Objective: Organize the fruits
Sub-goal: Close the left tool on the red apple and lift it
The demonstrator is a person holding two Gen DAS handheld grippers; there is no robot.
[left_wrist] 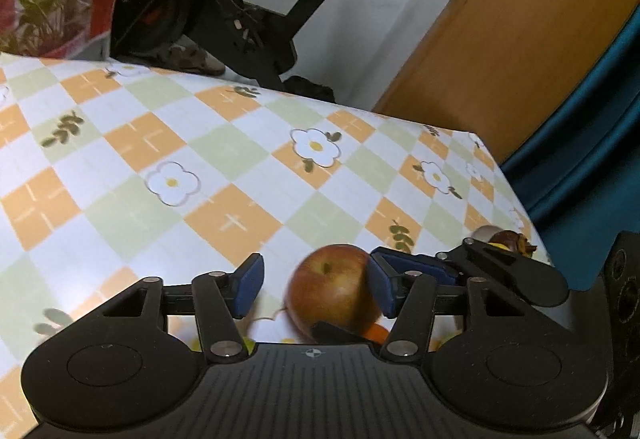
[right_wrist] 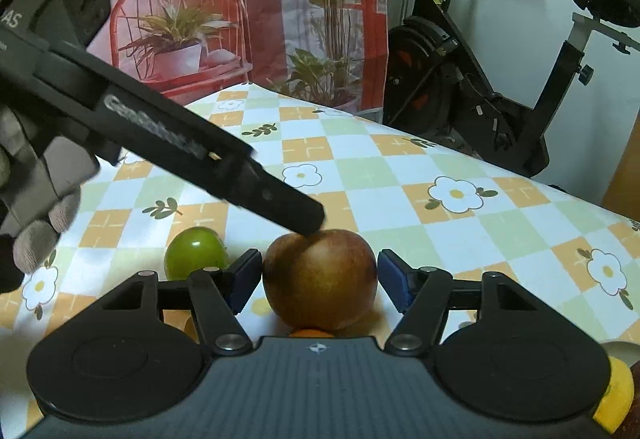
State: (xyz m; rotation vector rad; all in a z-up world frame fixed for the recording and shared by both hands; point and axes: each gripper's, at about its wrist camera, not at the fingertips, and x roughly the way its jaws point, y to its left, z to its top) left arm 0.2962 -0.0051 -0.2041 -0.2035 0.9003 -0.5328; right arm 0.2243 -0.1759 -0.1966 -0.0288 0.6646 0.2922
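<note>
Apple [right_wrist: 320,277]: between right gripper [right_wrist: 318,279] pads, ungripped; left gripper [left_wrist: 314,285] half-open, one pad touching at 3 o'clock; I centre, then squeeze gently.

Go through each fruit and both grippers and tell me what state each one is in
Round red-brown apple: on the checked tablecloth, between both grippers' pads.
Small round green fruit: resting on the cloth, untouched.
Left gripper: open, one pad at the apple.
Right gripper: open, its left pad at the apple.

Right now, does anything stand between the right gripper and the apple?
No: the right gripper straddles the apple, pads open. But the left gripper reaches in too, one finger at the apple's top.
</note>
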